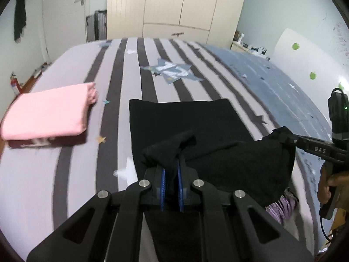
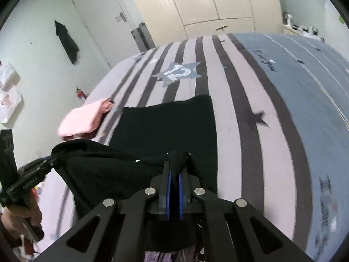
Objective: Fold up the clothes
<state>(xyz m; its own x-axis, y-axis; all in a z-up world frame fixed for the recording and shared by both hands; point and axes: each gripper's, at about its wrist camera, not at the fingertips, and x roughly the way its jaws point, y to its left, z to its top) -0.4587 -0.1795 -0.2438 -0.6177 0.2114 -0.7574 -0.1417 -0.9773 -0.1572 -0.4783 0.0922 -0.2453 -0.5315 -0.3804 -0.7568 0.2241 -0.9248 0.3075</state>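
A black garment (image 1: 185, 118) lies on the striped bed (image 1: 65, 174), its far part flat, its near edge lifted. My left gripper (image 1: 171, 166) is shut on the near left corner of the black garment. My right gripper (image 2: 174, 170) is shut on the near right corner; it also shows in the left wrist view (image 1: 285, 137). The left gripper shows in the right wrist view (image 2: 52, 159). The black garment (image 2: 170, 126) hangs slack between the two grippers, just above the bed (image 2: 272, 152).
A folded pink garment (image 1: 48, 113) lies on a dark red one (image 1: 50, 143) at the left of the bed. A blue star print (image 1: 172, 71) marks the bed's middle. A cream wardrobe (image 1: 174, 6) stands behind. Purple cloth (image 1: 281, 205) lies near the front edge.
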